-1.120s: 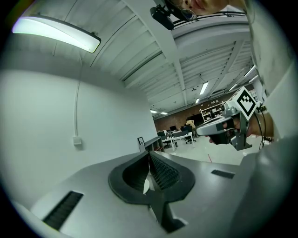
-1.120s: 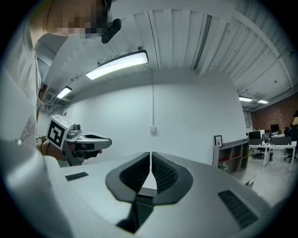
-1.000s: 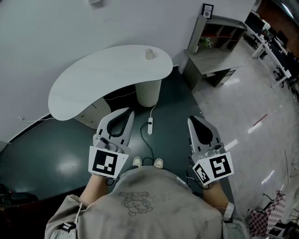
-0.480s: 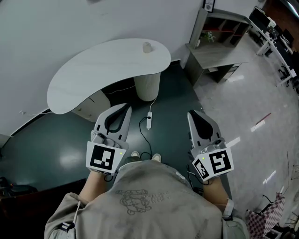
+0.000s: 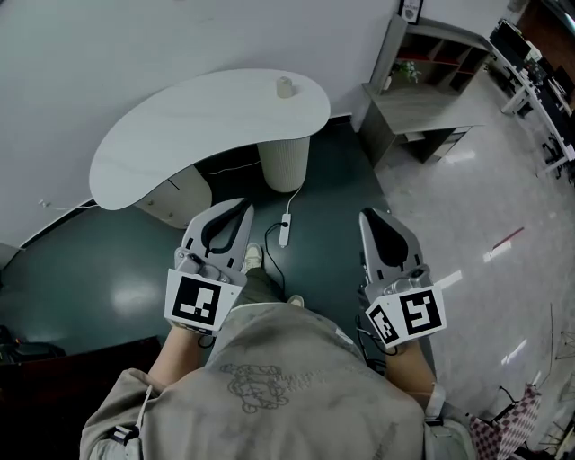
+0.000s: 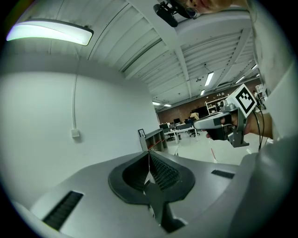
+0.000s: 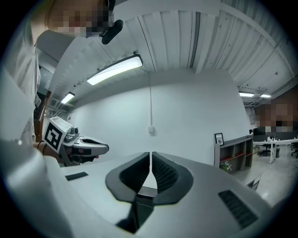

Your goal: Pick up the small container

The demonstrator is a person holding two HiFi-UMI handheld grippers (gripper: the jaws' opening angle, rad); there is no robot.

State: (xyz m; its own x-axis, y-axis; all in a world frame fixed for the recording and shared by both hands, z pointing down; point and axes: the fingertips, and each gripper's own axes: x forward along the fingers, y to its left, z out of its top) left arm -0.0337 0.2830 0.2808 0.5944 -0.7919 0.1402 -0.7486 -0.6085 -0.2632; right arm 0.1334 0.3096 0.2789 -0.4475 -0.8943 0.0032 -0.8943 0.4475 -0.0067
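One small container [image 5: 286,87] tops a kidney-shaped table [image 5: 180,144].

Small container [image 5: 285,86] on the table [image 5: 162,153], well ahead of left gripper [image 5: 237,207] and right gripper [image 5: 370,216] fingertips, too small to tell lid or contents; picture frame [image 5: 411,10] cut off by top edge.

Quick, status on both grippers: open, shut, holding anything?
Left gripper: shut, nothing between the jaws.
Right gripper: shut, nothing between the jaws.
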